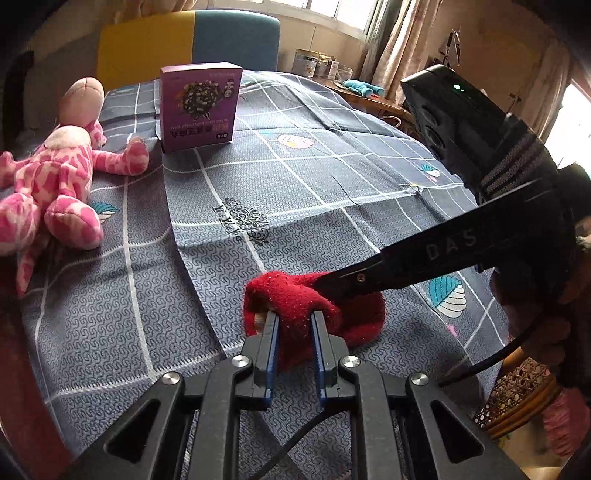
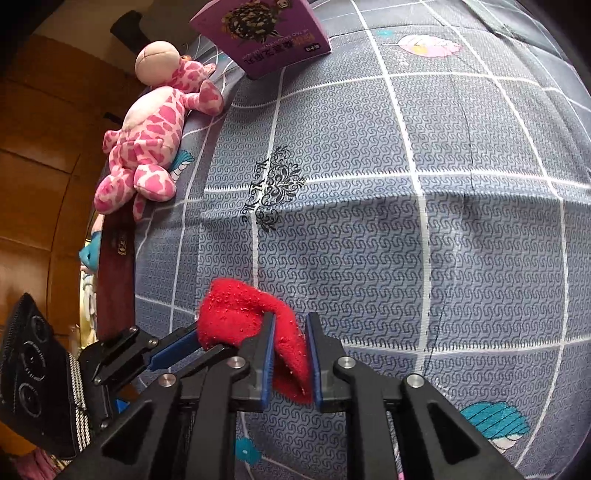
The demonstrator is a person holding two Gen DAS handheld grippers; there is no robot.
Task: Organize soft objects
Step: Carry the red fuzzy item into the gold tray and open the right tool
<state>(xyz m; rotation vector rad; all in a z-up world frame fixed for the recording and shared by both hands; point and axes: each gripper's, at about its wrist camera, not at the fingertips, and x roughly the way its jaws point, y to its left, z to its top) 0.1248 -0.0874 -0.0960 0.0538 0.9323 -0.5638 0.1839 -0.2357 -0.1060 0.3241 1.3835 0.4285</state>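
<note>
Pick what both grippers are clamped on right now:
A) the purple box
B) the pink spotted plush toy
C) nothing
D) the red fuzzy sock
D: the left gripper and right gripper each pinch a fold of the red fuzzy sock on the bedsheet.

Red sock [image 1: 295, 306]: near end hidden behind left tongs [image 1: 294, 325]; far side covered by right tongs [image 1: 332, 286].
Purple box [image 2: 262, 33]: top cut by the right wrist view's edge.
Pink plush toy [image 1: 48, 184]: lower body cut at left edge.
Window-sill items [image 1: 321, 64]: too small to identify.
</note>
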